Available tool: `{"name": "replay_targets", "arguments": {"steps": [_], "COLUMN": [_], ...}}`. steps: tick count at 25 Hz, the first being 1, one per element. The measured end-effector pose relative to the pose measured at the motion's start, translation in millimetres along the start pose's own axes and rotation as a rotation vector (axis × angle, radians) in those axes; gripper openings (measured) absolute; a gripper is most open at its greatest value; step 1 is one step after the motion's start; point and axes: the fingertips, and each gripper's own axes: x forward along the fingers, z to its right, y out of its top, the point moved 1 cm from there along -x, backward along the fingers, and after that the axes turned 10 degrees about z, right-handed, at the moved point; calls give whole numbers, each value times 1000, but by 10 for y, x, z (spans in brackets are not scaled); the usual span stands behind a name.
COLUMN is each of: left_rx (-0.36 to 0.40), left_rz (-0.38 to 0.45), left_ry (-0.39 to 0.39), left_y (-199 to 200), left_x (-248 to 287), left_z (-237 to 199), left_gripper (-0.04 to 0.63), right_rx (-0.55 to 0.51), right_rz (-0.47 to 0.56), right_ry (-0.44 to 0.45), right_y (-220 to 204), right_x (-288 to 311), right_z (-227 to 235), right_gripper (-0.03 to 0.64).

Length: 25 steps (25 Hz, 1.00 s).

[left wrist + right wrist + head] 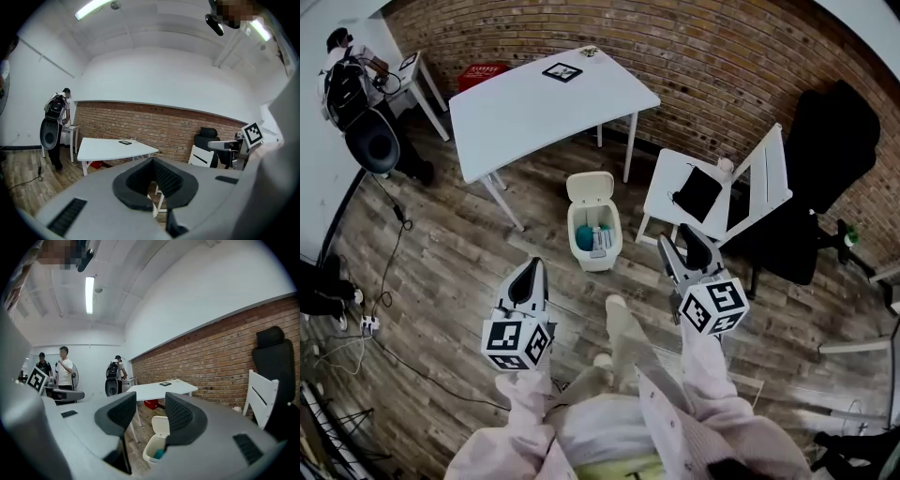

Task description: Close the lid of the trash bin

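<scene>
Tongs are held at both sides of the head view, above a wood-plank floor [441, 272], each carrying a cube with square markers. The left tongs [530, 270] are seen in the left gripper view [152, 161] with the black ribbed pads brought together at their tips, and nothing is gripped between them. The right tongs [686, 246] are held moderately wide, a clear gap being shown between the two pads in the right gripper view [151, 401], and nothing is held there either. The small white plastic trash bin [614, 246] is stood on the floor ahead of both tongs and between them in the head view, well apart from each. Its white hinged lid [589, 187] is raised upright at the far side, so that the bin is left open, and a teal rounded object [584, 237] is seen inside beside some pale items that cannot be made out. In the right gripper view the bin [151, 452] is seen low in the gap between the pads, with the lid [162, 425] tilted up behind it and the teal object [158, 454] at the rim. A large white worktop [544, 103] is placed just behind the bin, against a red brick wall [722, 56], and a white folding chair [764, 178] carrying a flat black pouch [698, 192] is set near the bin's right side.
</scene>
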Motion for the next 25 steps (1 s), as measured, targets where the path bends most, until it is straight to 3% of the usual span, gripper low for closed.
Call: {"name": "replay_targets", "arguments": {"steps": [10, 25], "left_rx": [-37, -121], "left_rz": [-41, -140], "left_ry": [70, 164], "left_y": [-197, -665], "left_x": [881, 1889], "left_z": [-358, -687], "left_gripper": [-6, -6], "right_rx": [26, -6], "right_rz": [-51, -216], "right_ry": [67, 243], "right_y": [-266, -914], "right_x": [991, 2230], "right_z": [496, 966], "right_gripper": [175, 175]}}
